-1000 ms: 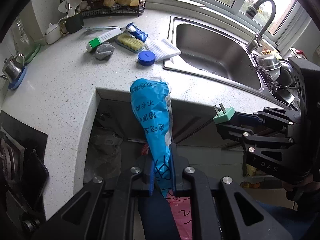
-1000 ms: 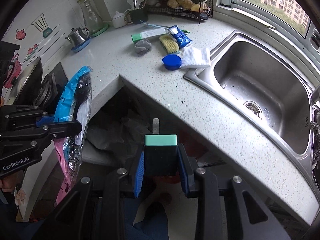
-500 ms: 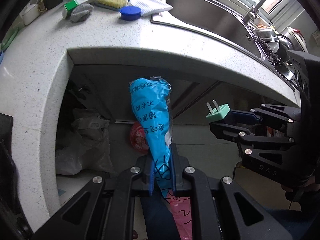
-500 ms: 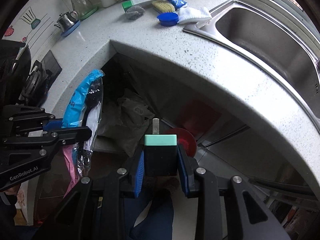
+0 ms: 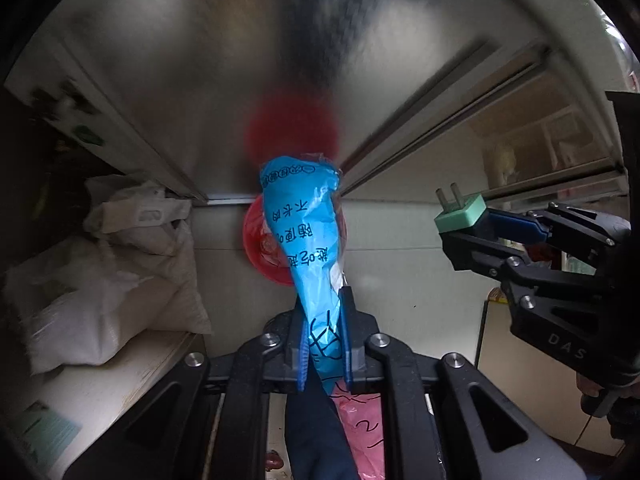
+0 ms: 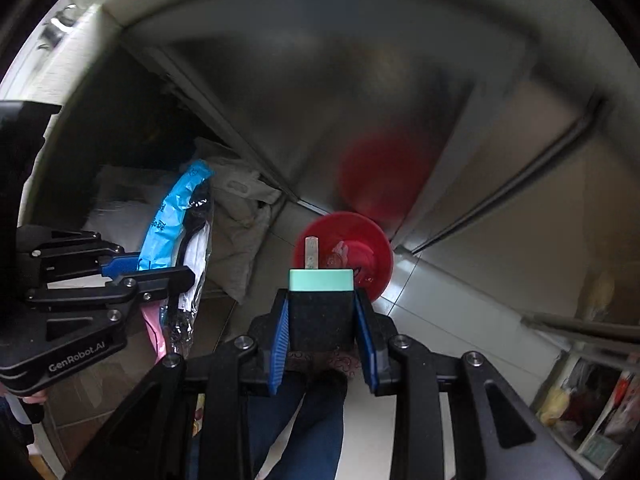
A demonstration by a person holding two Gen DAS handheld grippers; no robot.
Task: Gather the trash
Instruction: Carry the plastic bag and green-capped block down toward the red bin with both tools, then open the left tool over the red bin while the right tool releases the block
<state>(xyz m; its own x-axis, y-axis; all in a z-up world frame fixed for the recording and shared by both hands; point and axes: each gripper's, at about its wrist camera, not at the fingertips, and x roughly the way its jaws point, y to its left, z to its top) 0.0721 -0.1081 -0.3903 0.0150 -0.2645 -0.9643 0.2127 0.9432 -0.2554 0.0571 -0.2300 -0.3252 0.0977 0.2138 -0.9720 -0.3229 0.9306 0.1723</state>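
You have dropped both grippers from above the bench to below its edge. Your left gripper [image 5: 324, 344] has its jaws clamped on the crinkled blue plastic wrapper [image 5: 306, 232]; your right gripper [image 6: 322, 340] has its jaws pinching the black plug adapter with a mint-green face [image 6: 321, 296]. Both pieces hang above the red plastic bin [image 6: 360, 248] on the floor. What seems left is letting them go.

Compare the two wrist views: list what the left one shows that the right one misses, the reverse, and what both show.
Left only: the printed black characters on the blue packet, and both prongs of the plug.

Right only: the black item inside the packet's clear side, and the shelf clutter at lower right.

Both: the left gripper shut on the packet, the right gripper shut on the plug, the red bin, the pale sacks.
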